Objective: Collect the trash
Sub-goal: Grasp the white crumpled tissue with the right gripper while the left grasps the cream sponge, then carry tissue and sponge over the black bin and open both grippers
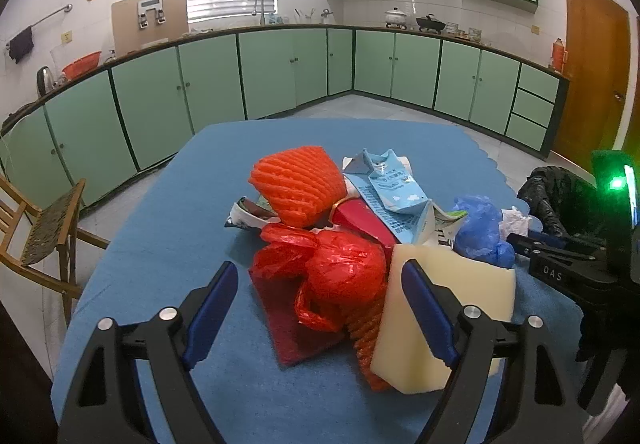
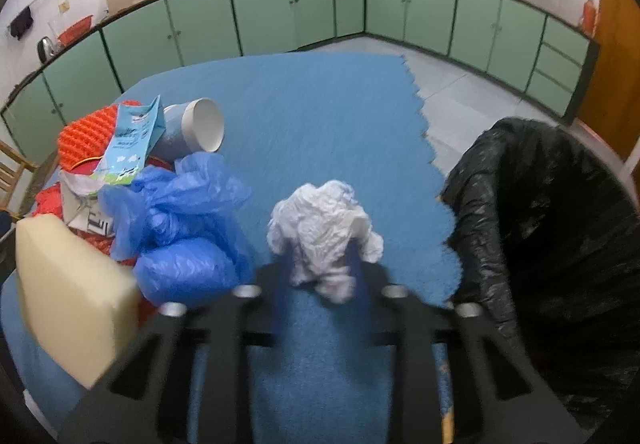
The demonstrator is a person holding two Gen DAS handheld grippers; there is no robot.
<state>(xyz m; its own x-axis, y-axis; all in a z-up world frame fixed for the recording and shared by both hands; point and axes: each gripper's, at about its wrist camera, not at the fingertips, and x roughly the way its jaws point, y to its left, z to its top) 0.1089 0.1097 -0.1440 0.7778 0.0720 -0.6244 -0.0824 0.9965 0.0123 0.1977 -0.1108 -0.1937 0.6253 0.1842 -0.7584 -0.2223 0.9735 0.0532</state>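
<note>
A pile of trash lies on the blue-covered table. It holds an orange foam net, a light blue milk carton, a red plastic bag, a cream foam block and a blue plastic bag. My left gripper is open, low over the red bag, one finger on each side, its right finger in front of the foam block. My right gripper is shut on a crumpled white paper, just right of the blue bag. The black trash bag stands open at the table's right edge.
A grey paper cup lies on its side behind the milk carton. A wooden chair stands left of the table. Green kitchen cabinets run along the far walls. The far half of the blue cloth is bare.
</note>
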